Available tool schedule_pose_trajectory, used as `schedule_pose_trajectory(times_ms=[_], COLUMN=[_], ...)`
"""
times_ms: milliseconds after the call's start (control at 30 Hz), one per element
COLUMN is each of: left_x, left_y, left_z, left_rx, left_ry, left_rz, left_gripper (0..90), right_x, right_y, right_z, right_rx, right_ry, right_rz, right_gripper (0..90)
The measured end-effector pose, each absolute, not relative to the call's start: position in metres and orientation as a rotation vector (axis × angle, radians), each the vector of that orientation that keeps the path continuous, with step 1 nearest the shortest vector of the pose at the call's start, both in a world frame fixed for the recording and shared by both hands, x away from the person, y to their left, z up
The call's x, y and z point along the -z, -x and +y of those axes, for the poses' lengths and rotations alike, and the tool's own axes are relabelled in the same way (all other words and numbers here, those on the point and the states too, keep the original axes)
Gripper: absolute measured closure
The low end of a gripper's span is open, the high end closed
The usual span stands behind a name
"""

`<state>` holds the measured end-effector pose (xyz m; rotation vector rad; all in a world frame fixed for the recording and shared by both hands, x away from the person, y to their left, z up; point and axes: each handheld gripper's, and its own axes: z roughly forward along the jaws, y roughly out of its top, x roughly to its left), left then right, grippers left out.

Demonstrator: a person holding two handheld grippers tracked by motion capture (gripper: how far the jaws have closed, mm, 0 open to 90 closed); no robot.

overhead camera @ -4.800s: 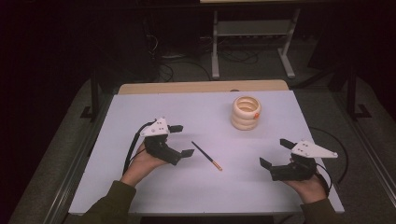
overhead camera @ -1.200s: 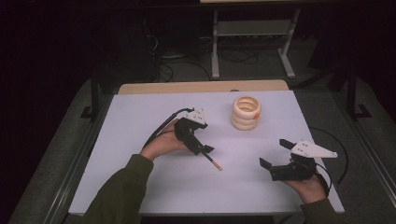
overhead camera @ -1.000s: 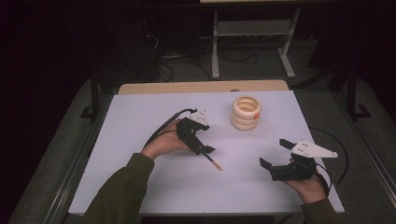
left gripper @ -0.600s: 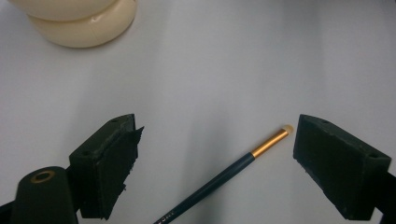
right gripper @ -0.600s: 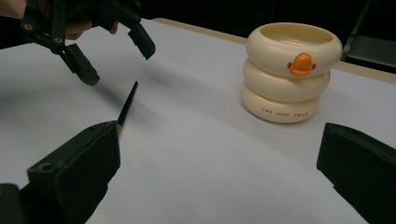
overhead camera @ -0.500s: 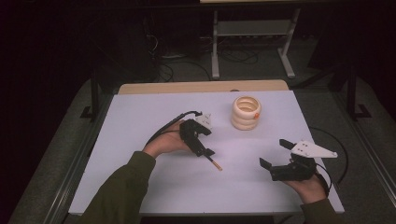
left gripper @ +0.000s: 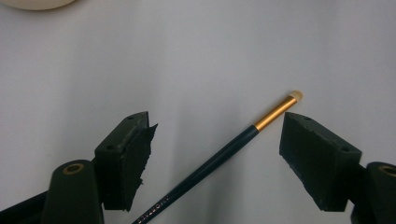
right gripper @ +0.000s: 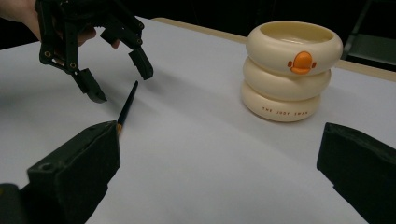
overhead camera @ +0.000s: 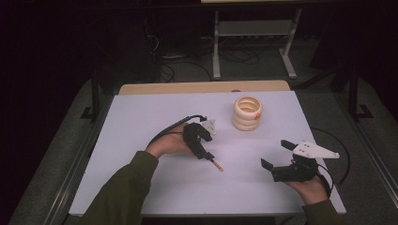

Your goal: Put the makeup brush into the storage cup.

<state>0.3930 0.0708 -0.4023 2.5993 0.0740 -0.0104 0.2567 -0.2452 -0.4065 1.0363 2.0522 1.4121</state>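
1. There is 1 white tabletop (overhead camera: 141, 187), and on it 1 slim brush (left gripper: 219, 156) and 1 cream container (overhead camera: 247, 113) built of 3 stacked rings with an orange duck mark on the top ring.
2. There are 2 claws, each held in 1 hand.
3. The left claw (overhead camera: 205, 156) is spread wide and tilted down over the brush. In the left gripper view its 2 jaws stand on either side of the dark handle, apart from it, with the gold ferrule and pale tip just beside the right-hand jaw.
4. The brush lies flat near the tabletop's middle, well apart from the container.
5. The right claw (overhead camera: 276, 157) rests near the tabletop's right front, jaws wide apart and holding nothing.
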Motion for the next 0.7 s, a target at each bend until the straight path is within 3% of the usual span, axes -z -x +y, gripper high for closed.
schedule_pose_trajectory(times_ms=[700], left_x=[0.4079], left_y=[-0.3899], left_z=[0.0668], left_rx=[-0.024], left_ry=[-2.705], left_rz=[-0.047], left_gripper=[47.0], right_x=[0.4063], right_y=[-0.2563], right_z=[-0.2455], right_rx=[-1.413], right_ry=[-1.039], right_rz=[2.052], right_gripper=[0.0])
